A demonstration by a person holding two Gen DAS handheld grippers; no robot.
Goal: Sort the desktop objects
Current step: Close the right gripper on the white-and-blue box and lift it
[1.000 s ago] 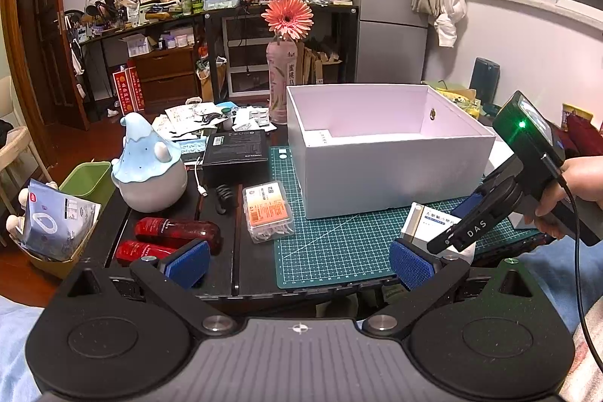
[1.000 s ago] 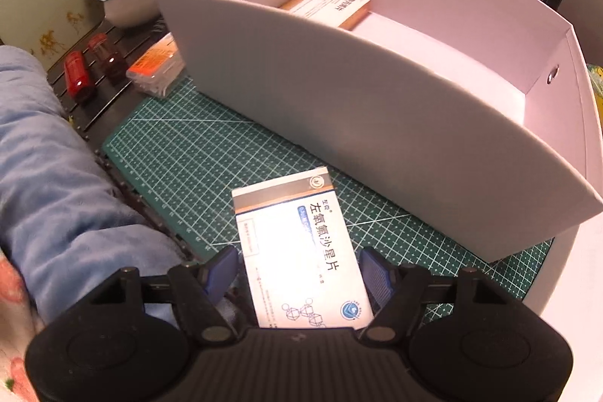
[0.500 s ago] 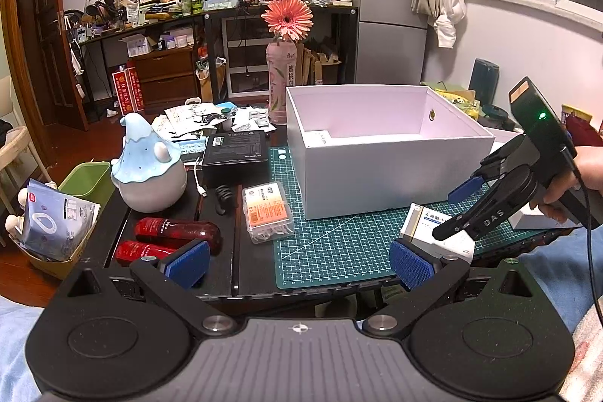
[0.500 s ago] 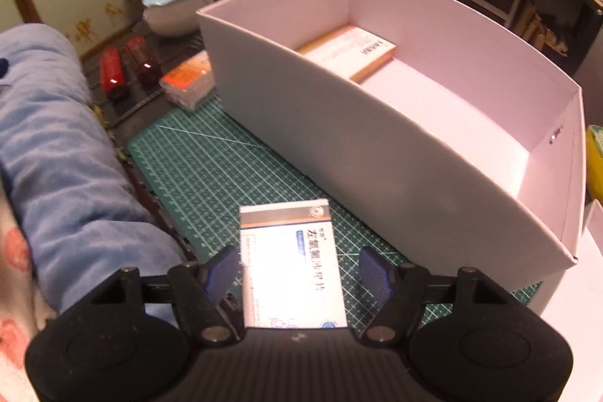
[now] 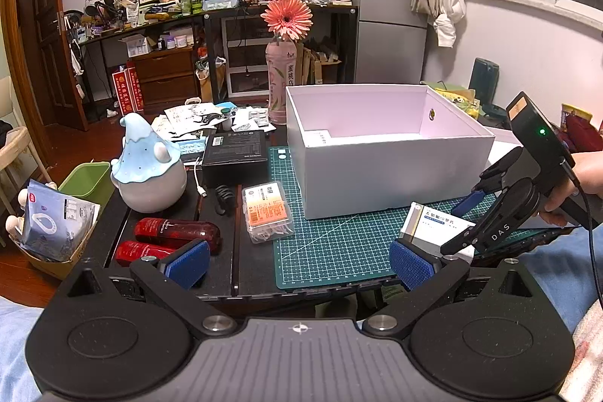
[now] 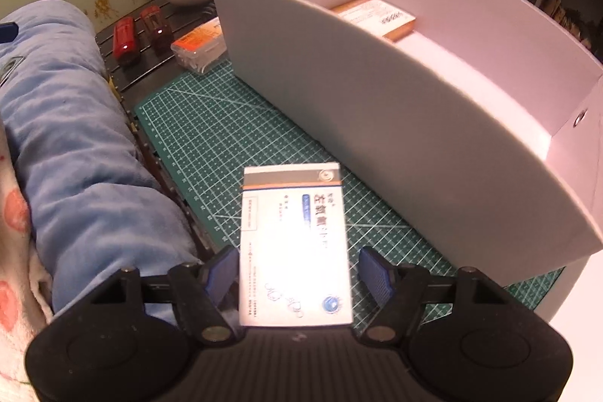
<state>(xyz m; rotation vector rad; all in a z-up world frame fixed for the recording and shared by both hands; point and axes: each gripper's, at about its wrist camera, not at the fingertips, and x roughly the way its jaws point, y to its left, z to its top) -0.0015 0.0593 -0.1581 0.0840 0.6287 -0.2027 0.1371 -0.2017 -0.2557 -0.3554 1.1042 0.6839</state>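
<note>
A white medicine box (image 6: 296, 243) sits between the fingers of my right gripper (image 6: 297, 275), lifted slightly above the green cutting mat (image 6: 226, 138); it also shows in the left wrist view (image 5: 433, 226). The left pad touches it; a small gap shows at the right pad. The large white box (image 6: 377, 100) stands just beyond, with another medicine box (image 6: 377, 17) inside. My left gripper (image 5: 299, 260) is open and empty at the table's front edge.
A plastic case with an orange label (image 5: 267, 211), two red bottles (image 5: 177, 232), a black box (image 5: 233, 157), a blue-white ceramic jar (image 5: 149, 168) and a flower bottle (image 5: 280, 89) stand left of the white box. A blue blanket (image 6: 68, 138) lies along the front edge.
My right gripper has lifted and tilted with the medicine box, rising toward the white box's near wall. The left gripper has not moved.
</note>
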